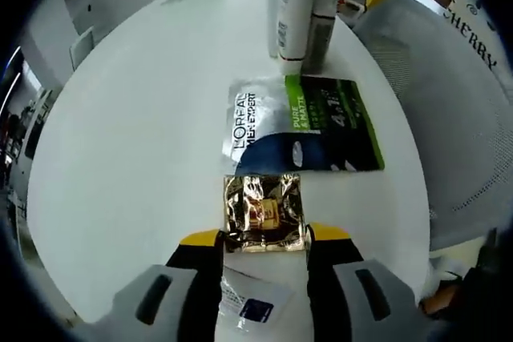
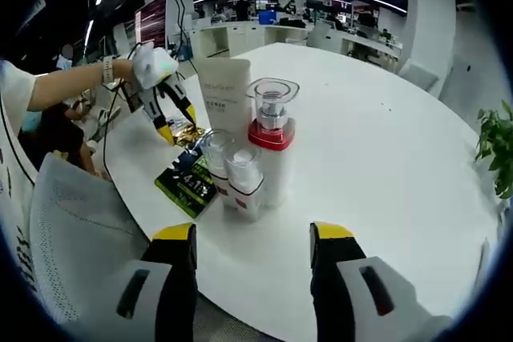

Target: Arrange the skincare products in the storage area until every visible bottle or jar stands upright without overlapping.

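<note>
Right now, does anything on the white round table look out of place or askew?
Yes. Three flat sachets lie among the upright bottles: a crinkled gold foil sachet between the open left gripper's jaws, and a green-and-silver L'Oreal sachet lying flat.

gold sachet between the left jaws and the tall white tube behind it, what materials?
Gold sachet: looks like metallised foil, crinkled with mirror-like glints. Tall white tube: probably plastic with a smooth satin finish, given its even, soft sheen; the look leaves the exact plastic open.
</note>
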### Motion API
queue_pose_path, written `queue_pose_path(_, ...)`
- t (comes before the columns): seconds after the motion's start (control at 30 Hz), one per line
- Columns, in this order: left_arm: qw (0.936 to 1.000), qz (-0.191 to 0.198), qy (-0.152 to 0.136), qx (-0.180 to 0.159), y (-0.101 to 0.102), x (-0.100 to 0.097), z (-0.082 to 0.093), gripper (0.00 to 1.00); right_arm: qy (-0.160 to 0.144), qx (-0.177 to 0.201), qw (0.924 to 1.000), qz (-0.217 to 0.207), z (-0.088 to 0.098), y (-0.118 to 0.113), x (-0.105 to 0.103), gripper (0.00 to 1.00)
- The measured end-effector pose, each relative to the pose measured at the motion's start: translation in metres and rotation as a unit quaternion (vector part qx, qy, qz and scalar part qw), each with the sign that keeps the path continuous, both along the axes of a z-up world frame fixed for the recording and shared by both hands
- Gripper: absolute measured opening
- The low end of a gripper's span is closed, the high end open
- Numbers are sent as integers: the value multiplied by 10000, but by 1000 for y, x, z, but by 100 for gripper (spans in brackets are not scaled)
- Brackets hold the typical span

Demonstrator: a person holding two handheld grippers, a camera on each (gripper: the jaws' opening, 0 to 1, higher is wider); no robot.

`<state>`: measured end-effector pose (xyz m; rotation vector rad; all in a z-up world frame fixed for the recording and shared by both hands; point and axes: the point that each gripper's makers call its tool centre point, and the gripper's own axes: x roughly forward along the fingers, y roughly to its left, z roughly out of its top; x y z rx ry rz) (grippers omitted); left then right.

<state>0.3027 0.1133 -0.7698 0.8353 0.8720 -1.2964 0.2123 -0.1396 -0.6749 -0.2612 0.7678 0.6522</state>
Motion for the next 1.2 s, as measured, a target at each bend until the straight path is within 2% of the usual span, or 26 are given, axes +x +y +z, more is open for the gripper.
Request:
queue_pose_path(0.1,10000,-27,9,6,1,0,-1,39,-15,3,10000,-22,1,-2,0,57)
queue_pose_path(0.17,9999,112,-56,40,2,5,-1,42,-19,1,10000,-51,1,-3,0,57)
queue_pose_path(0.2,9999,140,-24,38,2,5,-1,42,-8,-7,10000,-49,0,-4,0,57)
queue_pose_path(0.23,9995,242,178,-15,2,0,-2,41,-7,-6,10000,-53,0,-4,-1,57)
queue_pose_path(0.37,9997,240,79,-18,1,1,-1,42,-25,33,10000,-78,0,-5,-1,57)
queue_pose_path(0.5,9991,412,-11,-20,0,4,0,50,-39,27,9999,-101,1,-6,-2,57)
queue_pose_path(0.67,9993,341,-113,33,0,-1,1,54,-87,56,9999,-116,4,-8,0,58)
queue_pose_path(0.8,9985,522,-38,-158,-5,-5,4,56,-94,81,9999,-1,4,-4,-1,60)
queue_pose_path(0.93,9965,790,29,-285,-4,-10,8,67,-157,145,9997,95,7,0,0,63)
queue_pose_path(1.2,9918,1139,-156,-567,-15,-22,24,70,-294,266,9989,263,15,8,-1,73)
